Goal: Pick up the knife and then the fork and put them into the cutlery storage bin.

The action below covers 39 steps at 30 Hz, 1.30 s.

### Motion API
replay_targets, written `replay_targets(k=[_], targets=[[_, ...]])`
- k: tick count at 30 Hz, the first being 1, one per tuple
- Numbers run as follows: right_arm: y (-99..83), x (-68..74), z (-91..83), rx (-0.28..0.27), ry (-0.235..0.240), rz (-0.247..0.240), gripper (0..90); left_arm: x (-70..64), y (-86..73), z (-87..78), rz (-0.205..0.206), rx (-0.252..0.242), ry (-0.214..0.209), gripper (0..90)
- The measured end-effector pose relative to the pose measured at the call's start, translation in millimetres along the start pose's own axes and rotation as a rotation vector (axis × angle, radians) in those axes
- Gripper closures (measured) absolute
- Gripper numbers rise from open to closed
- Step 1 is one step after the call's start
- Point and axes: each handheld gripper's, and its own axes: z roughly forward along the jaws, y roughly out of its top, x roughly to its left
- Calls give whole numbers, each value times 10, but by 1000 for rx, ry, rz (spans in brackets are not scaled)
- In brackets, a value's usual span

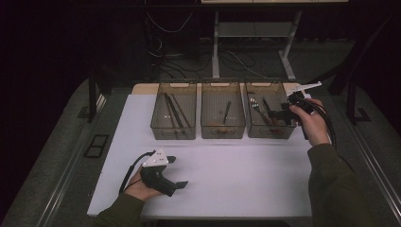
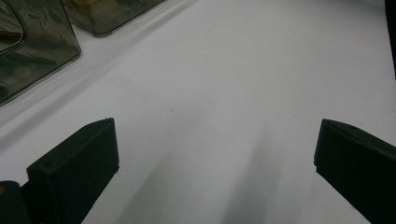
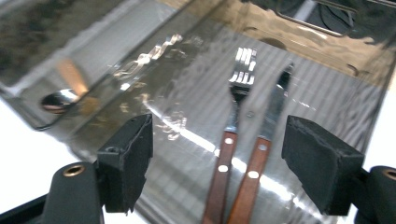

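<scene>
White tabletop; right tool (image 3: 217,168), jaws apart, hovers over binned fork (image 3: 233,135) and knife (image 3: 264,140).

No text, label, brand, number or sign can be read anywhere in these views. The smoky plastic bins bear no lettering, the wooden handles of the fork (image 3: 231,140) and knife (image 3: 266,140) lying ahead of the right gripper's (image 3: 217,163) spread jaws show only rivets, and the grey plate on top of the left gripper (image 1: 172,172) carries nothing legible.
</scene>
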Motion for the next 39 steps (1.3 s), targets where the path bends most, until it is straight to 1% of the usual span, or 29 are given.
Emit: replay_targets(k=[4,7,12,14,16,18,20,25,28,29,31,35,38,39], targets=[[-73,97,-59,-27,40,-12,245,-13,-1,-4,-8,-2,4,0],[-141,193,-84,-32,84,-29,219,-10,-2,-11,-8,-5,6,0],[-265,358,-100,-33,114,-67,218,-17,-2,-20,-8,-2,6,0],[-319,413,-109,-35,135,-83,218,-18,-2,-22,-6,-2,7,0],[-377,469,-122,-39,145,-92,218,-16,-1,-27,-1,1,6,0],[-436,516,-136,-42,171,-96,218,-16,1,-30,5,4,5,0],[-492,566,-157,-43,182,-104,218,-16,2,-27,6,5,4,0],[-649,684,-202,-52,222,-109,209,-18,4,-28,5,2,3,0],[-732,733,-221,-53,236,-109,204,-21,5,-31,0,-2,3,0],[-763,753,-240,-56,244,-96,204,-23,5,-33,0,-3,3,0],[-812,776,-262,-67,245,-102,205,-26,7,-37,0,-5,2,0],[-946,833,-288,-57,267,-103,204,-23,9,-42,-1,-7,0,0],[-1036,868,-295,-68,280,-105,204,-28,9,-45,-4,-12,0,0],[-1074,883,-301,-71,278,-105,204,-28,11,-49,-3,-11,0,0]])
